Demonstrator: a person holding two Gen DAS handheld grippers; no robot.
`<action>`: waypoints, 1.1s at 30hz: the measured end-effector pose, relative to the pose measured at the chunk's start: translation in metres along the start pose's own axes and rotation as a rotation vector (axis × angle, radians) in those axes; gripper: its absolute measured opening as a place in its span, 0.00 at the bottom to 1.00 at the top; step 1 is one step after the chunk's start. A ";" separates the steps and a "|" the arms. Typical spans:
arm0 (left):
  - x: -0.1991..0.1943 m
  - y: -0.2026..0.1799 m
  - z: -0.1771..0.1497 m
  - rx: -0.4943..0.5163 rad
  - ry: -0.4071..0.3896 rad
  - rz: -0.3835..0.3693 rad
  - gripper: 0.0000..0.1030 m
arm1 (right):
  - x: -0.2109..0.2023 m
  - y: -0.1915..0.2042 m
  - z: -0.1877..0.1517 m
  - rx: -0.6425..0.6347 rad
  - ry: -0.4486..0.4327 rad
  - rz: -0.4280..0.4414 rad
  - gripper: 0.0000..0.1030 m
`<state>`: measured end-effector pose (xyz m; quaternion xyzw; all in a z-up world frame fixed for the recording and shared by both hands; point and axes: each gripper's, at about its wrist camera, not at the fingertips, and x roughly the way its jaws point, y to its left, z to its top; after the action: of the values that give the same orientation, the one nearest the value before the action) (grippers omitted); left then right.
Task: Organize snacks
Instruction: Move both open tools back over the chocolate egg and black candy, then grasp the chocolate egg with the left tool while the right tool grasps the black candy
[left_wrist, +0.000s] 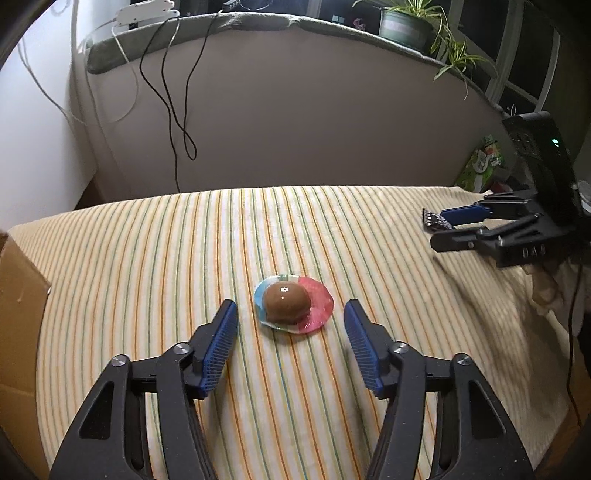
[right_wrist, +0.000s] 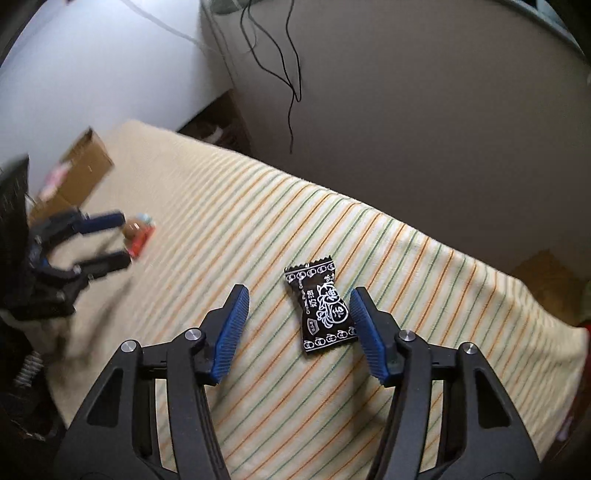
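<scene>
The left claw (left_wrist: 290, 317) is held spread, its two blue ribbed pads (left_wrist: 218, 347) standing apart on either side of a brown egg-shaped sweet sealed in a clear round plastic blister with blue, white and red patches (left_wrist: 291, 304). Neither pad is seen touching the blister; it lies flat on the striped cloth just ahead of the fingertips, roughly centred in the gap.

The right claw (right_wrist: 299, 304) is likewise held spread. A small black sachet printed with white characters and a cartoon figure (right_wrist: 319, 308) lies between its tips, off-centre towards the right-hand pad (right_wrist: 364, 325). The lower right edge of the sachet is met or overlapped by that pad; whether it is actually pressed cannot be told. The left-hand pad is well clear of it.

Both sweets rest on a surface covered with a cream cloth striped in orange and green (left_wrist: 147, 258). In the right wrist view the left claw and its blister are seen blurred at the far left, well apart from the sachet. A brown cardboard box (right_wrist: 83, 168) sits near the far left corner of the cloth. Behind the surface a pale wall is hung with loose black cables (left_wrist: 173, 96), and a potted plant with long green leaves (left_wrist: 410, 26) stands on the ledge above.
</scene>
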<state>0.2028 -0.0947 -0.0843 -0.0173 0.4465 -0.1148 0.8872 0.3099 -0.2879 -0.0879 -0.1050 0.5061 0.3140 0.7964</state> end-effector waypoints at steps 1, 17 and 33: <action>0.001 -0.001 0.001 0.006 0.003 0.005 0.50 | 0.002 0.006 0.000 -0.020 0.003 -0.032 0.58; 0.000 -0.004 -0.001 0.041 -0.011 0.014 0.29 | 0.001 0.024 -0.003 -0.051 -0.002 -0.161 0.24; -0.007 -0.005 -0.003 0.012 -0.044 -0.013 0.59 | -0.007 0.037 -0.017 -0.041 -0.005 -0.175 0.24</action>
<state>0.1959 -0.0976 -0.0795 -0.0173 0.4259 -0.1228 0.8962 0.2727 -0.2698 -0.0837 -0.1642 0.4863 0.2538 0.8198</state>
